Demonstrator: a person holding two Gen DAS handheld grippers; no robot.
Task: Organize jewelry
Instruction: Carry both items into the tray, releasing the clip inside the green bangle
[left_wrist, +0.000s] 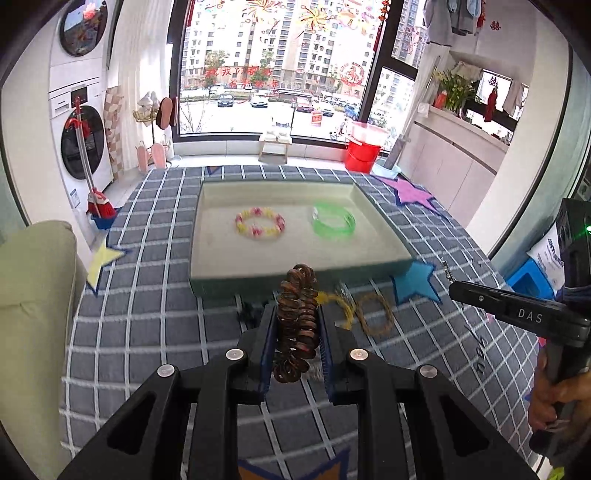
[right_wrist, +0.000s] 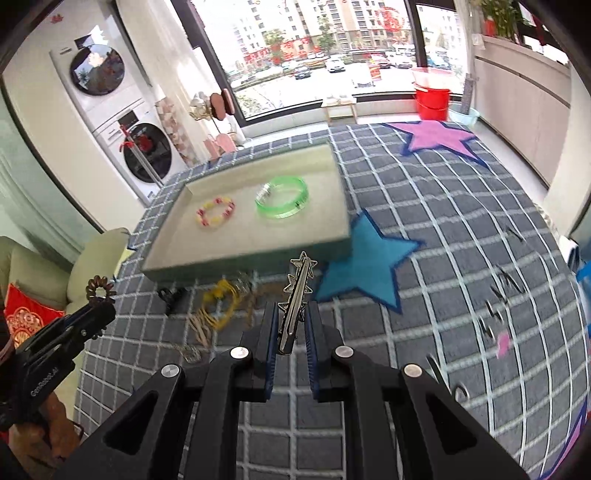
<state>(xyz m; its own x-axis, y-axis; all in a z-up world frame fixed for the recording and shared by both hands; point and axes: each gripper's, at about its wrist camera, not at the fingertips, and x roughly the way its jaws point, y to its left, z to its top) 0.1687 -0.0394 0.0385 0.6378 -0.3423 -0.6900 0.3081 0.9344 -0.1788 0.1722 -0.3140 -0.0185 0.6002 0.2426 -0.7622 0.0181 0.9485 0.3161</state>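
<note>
My left gripper (left_wrist: 298, 314) is shut on a brown coiled hair tie (left_wrist: 297, 321) and holds it above the checked cloth, just short of the tray's (left_wrist: 295, 286) near wall. My right gripper (right_wrist: 291, 314) is shut on a silver star hair clip (right_wrist: 297, 295), in front of the tray (right_wrist: 258, 258). Inside the tray lie a pink-and-yellow bead bracelet (left_wrist: 259, 223) (right_wrist: 215, 211) and a green bangle (left_wrist: 334, 220) (right_wrist: 282, 202). The left gripper with the coil (right_wrist: 98, 291) shows at the left of the right wrist view. The right gripper body (left_wrist: 517, 314) shows at the right of the left wrist view.
Loose pieces lie on the cloth before the tray: a yellow cord (right_wrist: 218, 299), a brown ring bracelet (left_wrist: 375, 314), a black item (right_wrist: 171, 295) and a chain (left_wrist: 447, 267). Dark clips (right_wrist: 498, 295) lie to the right. A sofa (left_wrist: 33, 314) stands left.
</note>
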